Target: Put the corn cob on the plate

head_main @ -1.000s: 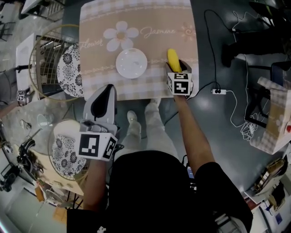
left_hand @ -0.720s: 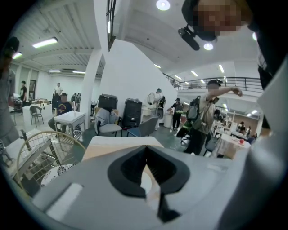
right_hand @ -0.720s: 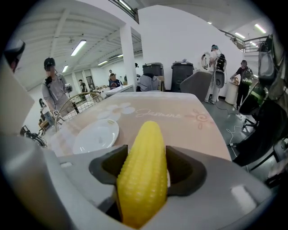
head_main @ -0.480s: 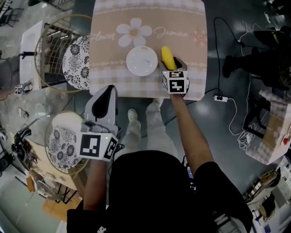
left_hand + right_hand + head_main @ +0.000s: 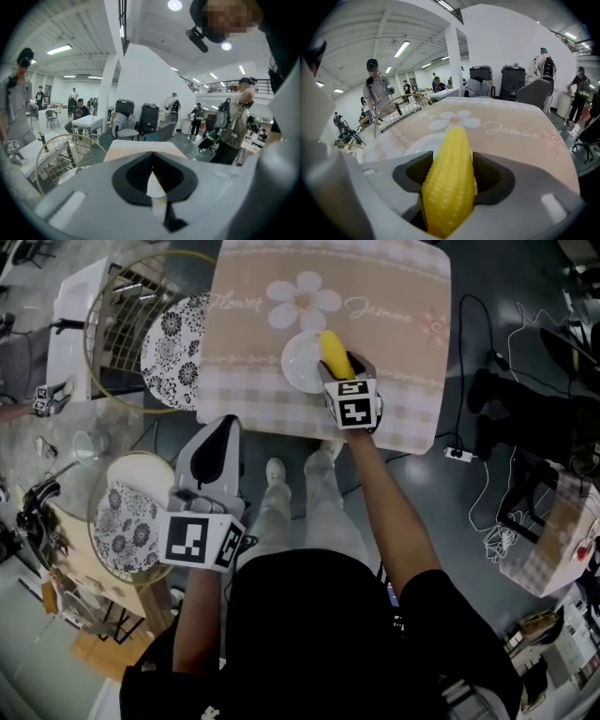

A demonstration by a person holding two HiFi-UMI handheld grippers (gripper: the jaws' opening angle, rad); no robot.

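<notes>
The yellow corn cob is clamped lengthwise in my right gripper, which is shut on it. It hangs over the right part of the small white plate on the beige flowered tablecloth. In the right gripper view the corn cob fills the gap between the jaws, and the plate shows just behind and left of it. My left gripper is off the table at the lower left, above the floor, shut and holding nothing. In its own view the left gripper points toward the table's near edge.
A wire basket holding a black-and-white patterned plate stands left of the table. Another patterned plate lies on a round stand at lower left. Cables and a power strip lie on the floor at right. Several people stand in the background.
My right gripper has carried the corn cob leftward, from beside the plate to over its right part. The left gripper has hardly shifted in the picture.
</notes>
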